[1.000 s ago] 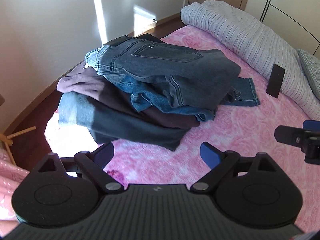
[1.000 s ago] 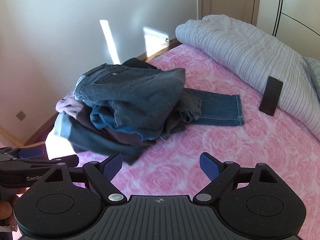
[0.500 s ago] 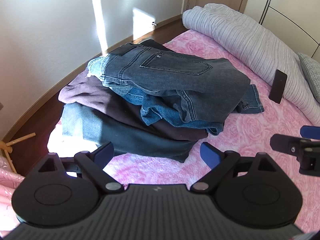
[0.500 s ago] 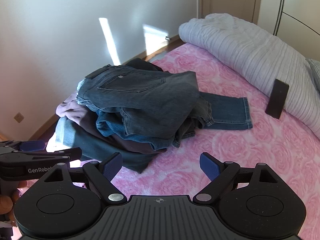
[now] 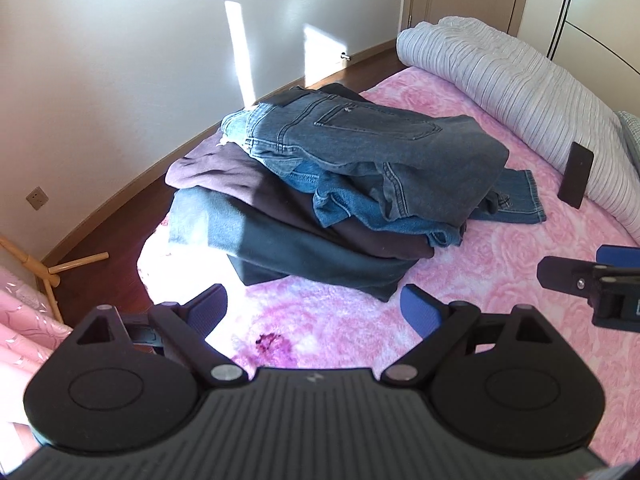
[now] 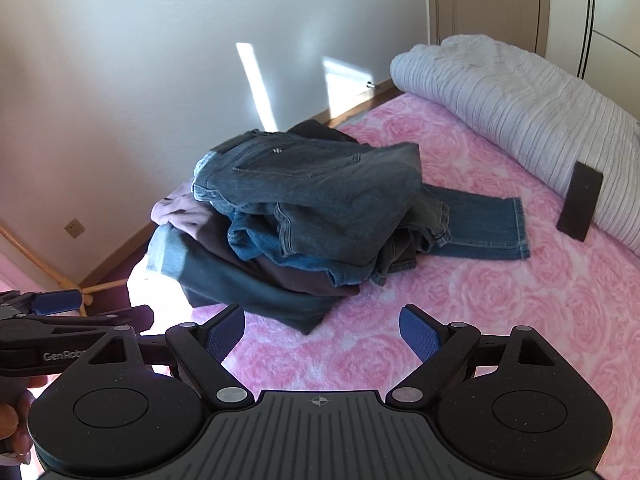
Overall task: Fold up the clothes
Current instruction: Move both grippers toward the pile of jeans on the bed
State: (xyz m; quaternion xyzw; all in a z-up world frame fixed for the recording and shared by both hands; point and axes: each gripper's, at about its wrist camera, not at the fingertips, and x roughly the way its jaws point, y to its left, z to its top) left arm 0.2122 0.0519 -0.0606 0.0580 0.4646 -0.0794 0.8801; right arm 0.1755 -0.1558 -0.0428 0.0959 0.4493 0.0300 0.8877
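Jeans (image 5: 360,148) top a stack of clothes (image 5: 288,220) on the pink bed (image 5: 520,272), ahead of your left gripper (image 5: 314,306) and right gripper (image 6: 322,328), both spread wide, holding nothing and hovering short of the stack. Judged heavy, limp denim that sags but will not slip; pinch the thick waistband (image 6: 228,146), one gripper at each end. Their waist lies towards the wall (image 5: 120,60), long axis running out along the bed to the hem (image 6: 518,226) beside a dark slab (image 6: 580,200).

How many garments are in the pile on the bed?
4 visible: grey jeans on top, blue jeans beneath, then a purple garment, dark green garment lowest. More may be hidden.
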